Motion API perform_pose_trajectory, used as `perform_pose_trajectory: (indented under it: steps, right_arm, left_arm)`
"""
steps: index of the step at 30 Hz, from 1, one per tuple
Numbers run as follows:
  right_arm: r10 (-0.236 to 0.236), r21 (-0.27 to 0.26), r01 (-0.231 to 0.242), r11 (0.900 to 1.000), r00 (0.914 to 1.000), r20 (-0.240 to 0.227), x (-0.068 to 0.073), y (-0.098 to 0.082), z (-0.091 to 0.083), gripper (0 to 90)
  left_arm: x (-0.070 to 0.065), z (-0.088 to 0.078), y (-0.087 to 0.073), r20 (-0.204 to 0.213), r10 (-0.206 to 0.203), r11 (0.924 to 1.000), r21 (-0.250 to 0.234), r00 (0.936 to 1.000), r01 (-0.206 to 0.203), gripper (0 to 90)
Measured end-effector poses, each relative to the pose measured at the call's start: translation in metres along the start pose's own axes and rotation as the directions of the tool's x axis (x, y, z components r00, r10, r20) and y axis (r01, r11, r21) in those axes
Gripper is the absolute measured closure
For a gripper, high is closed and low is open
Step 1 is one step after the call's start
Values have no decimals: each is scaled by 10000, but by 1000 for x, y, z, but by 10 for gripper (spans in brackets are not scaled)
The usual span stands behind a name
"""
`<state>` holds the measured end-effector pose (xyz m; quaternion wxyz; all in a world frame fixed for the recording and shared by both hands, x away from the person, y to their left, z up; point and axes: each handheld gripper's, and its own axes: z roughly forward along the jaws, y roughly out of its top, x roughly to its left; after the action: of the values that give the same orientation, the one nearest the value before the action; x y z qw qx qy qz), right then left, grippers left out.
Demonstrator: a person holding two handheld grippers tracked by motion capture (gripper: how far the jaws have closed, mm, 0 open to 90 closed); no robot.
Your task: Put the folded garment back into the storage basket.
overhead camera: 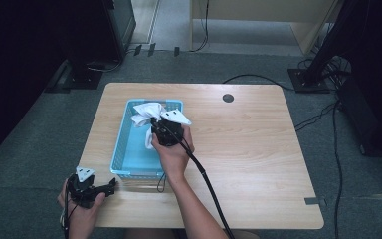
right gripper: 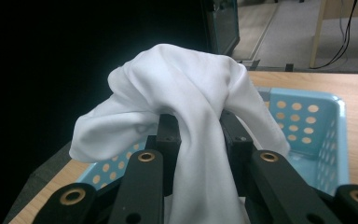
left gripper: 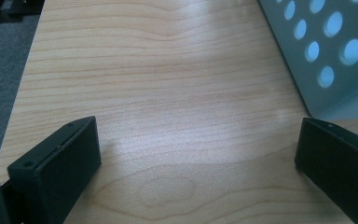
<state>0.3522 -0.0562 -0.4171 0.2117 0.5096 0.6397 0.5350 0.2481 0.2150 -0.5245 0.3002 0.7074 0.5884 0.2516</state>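
White cloth [right gripper: 186, 102] is clamped between the jaws of the right gripper [overhead camera: 155, 121], bunched over their tips and held above one blue perforated basket [overhead camera: 129, 154]. One cloth is seen. The left gripper [left gripper: 196, 149] is held low over the worktop [left gripper: 158, 84], jaws wide apart, basket corner beside its right jaw.

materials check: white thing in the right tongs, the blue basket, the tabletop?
White cloth: thin woven fabric, matte; it drapes in soft folds and bunches between the right tongs. Basket: light blue moulded plastic by the look, smooth with a slight sheen, walls punched with round holes. Table: pale wood grain, satin; too even to tell solid wood from laminate, likely laminate.
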Motion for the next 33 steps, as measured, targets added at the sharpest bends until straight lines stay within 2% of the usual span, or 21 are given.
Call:
perform_pose_trajectory:
  steps: [9, 18, 29, 33]
  right_arm:
    - [-120, 163, 119, 9998, 9999, 39, 1, -10, 16, 743]
    - [-524, 381, 530, 9979, 9985, -170, -2, -23, 31, 731]
    - [-855, 695, 876, 9937, 9958, -338, 2, -33, 41, 730]
    - [-939, 825, 954, 9920, 9954, -212, 3, -32, 42, 718]
  left_arm:
    - [0, 0, 0, 5, -5, 10000, 26, 10000, 5, 1]
    - [0, 0, 0, 4, 1, 10000, 30, 10000, -1, 1]
    - [0, 0, 0, 10, 4, 10000, 28, 10000, -4, 0]
    - [0, 0, 0, 12, 8, 10000, 27, 10000, -8, 1]
